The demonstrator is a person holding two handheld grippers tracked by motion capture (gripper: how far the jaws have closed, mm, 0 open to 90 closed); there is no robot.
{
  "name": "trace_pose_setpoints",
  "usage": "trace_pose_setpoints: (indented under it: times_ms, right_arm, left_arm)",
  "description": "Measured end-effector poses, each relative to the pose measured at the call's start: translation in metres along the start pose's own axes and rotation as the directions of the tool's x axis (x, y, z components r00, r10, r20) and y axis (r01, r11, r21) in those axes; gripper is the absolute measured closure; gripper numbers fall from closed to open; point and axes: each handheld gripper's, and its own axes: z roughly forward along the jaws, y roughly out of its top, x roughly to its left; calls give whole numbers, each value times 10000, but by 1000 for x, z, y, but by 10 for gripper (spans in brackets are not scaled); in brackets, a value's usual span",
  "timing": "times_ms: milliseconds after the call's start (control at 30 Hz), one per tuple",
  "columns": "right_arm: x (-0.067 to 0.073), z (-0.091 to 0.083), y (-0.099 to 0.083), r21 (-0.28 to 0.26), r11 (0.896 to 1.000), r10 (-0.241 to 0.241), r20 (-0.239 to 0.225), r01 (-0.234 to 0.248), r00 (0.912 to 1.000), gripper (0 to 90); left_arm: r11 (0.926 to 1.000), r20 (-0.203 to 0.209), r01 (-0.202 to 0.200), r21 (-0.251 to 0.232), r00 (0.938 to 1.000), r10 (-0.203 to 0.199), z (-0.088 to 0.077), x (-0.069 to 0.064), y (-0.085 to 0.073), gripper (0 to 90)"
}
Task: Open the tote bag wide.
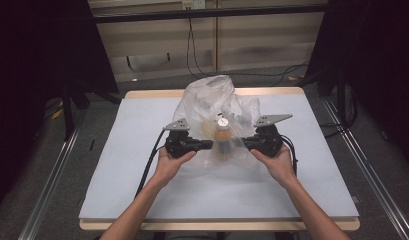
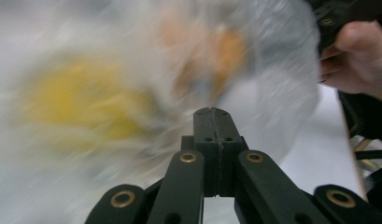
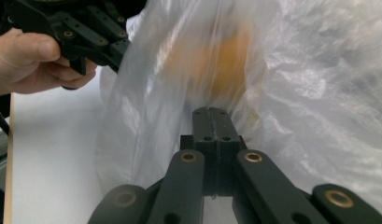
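- High view sets the plastic bag on the middle of the counter, directly between the two tools, so neither hand is nearer to it.
- Left tool points right at the bag's left flank and right tool points left at its right flank; the two face each other across it, level with the counter.
- Inside the bag stands a small bottle with a white cap, upright, its long axis vertical and its cap pointing up; it sits midway between the two tips, at the bag's near side.
- Left gripper view shows the left tool's jaws pressed flat together with nothing between them, the tip at the blurred film of the bag.
- Right gripper view shows the right tool equally closed, its tip against the crinkled bag; whether it pinches any film I cannot tell.
- Judging by this, the coming move turns on both tips working the bag evenly from left and right.
- Bag's crumpled bulk rises toward the far side.
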Motion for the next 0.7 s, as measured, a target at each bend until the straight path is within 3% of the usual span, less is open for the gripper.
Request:
trace_pose_setpoints:
  times_ms: [133,200,300,467,667,700]
  right_arm:
    - [3,-12,14,-867,9959,200,-592,-251,9980,900]
    - [9,-12,17,-991,9949,84,-843,-168,9964,900]
    - [17,-6,11,-569,9983,-150,-891,100,9959,900]
    - [7,5,-14,302,9995,152,-572,-135,9982,900]
    - [-9,18,-42,1226,9918,396,-169,-373,9991,900]
    - [-11,20,-46,1314,9902,486,-138,-464,9987,900]
  left_arm:
    - [9997,471,-243,-57,9986,245,-1,-5,4,900]
    - [9991,515,-375,213,9980,363,3,-9,2,900]
    - [9963,218,-437,743,9989,422,8,-7,-6,900]
    - [9917,-413,326,1247,9988,-277,11,14,-27,900]
    - [9799,-1042,1203,1591,9891,-1045,8,35,-44,900]
    - [9773,-1318,1312,1663,9852,-1098,7,38,-47,900]
